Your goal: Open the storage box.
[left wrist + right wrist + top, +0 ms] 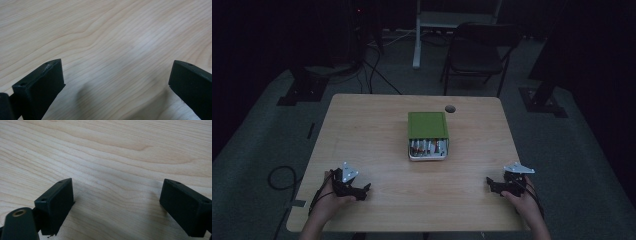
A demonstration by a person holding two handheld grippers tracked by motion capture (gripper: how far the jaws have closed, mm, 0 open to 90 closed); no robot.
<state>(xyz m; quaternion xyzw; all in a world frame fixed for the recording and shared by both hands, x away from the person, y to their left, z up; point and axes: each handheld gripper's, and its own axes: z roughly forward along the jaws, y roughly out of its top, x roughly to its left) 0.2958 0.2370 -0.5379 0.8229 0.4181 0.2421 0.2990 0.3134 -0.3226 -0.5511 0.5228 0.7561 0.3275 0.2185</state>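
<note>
A green box [427,125] lies in the middle of the wooden table [362,135]; its near end is pulled open as a white tray [428,149] showing several batteries. My left gripper [362,191] rests on the table at the near left, held by a hand, well short of the box. My right gripper [490,184] rests at the near right, also in a hand. In the left gripper view the left gripper [116,80] is open over bare wood. The right gripper [117,197] in its own view is open too, nothing between the jaws.
A round cable hole [450,108] sits in the table near its far edge, right behind the box. Beyond the table stand a dark folding chair [477,50] and a white stand [419,35]. Cables [282,175] trail on the floor at the left.
</note>
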